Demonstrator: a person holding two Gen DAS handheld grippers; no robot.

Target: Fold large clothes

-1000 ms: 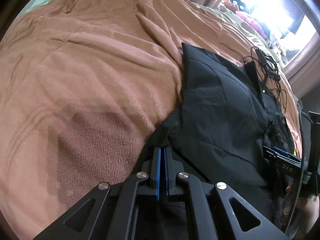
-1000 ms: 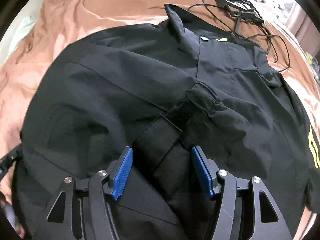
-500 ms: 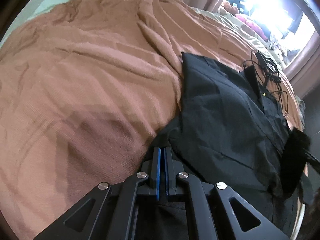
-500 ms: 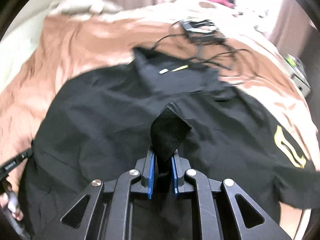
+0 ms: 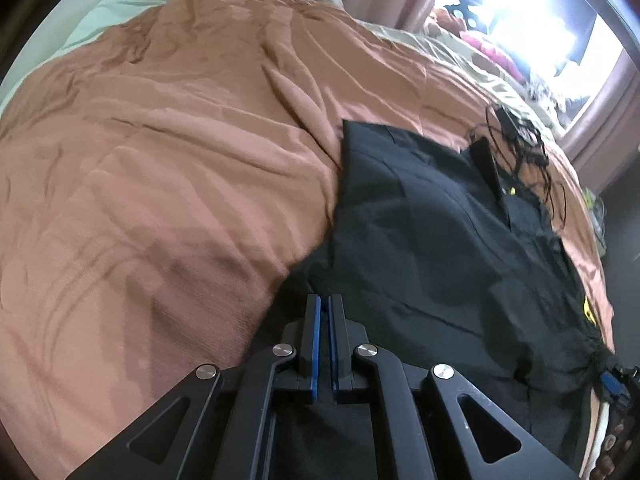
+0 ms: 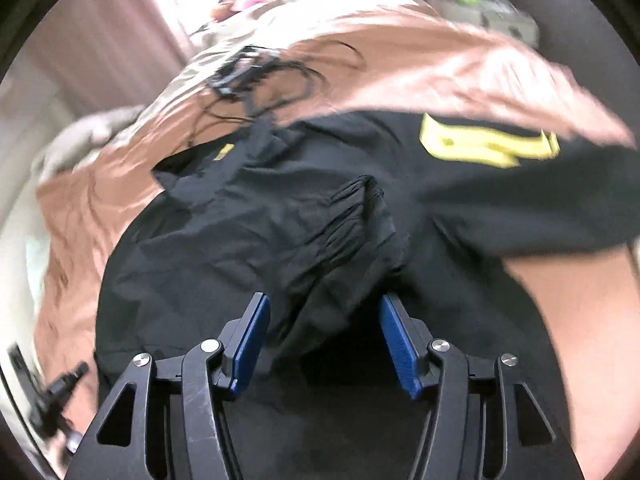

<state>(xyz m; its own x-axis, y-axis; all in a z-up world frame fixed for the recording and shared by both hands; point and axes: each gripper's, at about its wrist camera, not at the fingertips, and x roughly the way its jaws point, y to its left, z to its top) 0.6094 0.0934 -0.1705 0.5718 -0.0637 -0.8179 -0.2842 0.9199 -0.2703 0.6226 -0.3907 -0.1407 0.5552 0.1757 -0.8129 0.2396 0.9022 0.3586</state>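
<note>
Black jacket with yellow print (image 6: 304, 232) lies spread on rumpled brown blanket (image 5: 168, 168) covering bed. Your left gripper (image 5: 323, 316): fingers pressed together at jacket's near edge; whether cloth is caught there, cannot tell. Your right gripper (image 6: 324, 332): fingers opening, bunched black sleeve between them, pads clear of it. Tangled black cables (image 5: 520, 148) beyond collar.

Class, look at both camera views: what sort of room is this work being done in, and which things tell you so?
Most likely a bedroom: a brown blanket covers a bed, curtains hang by a bright window.
</note>
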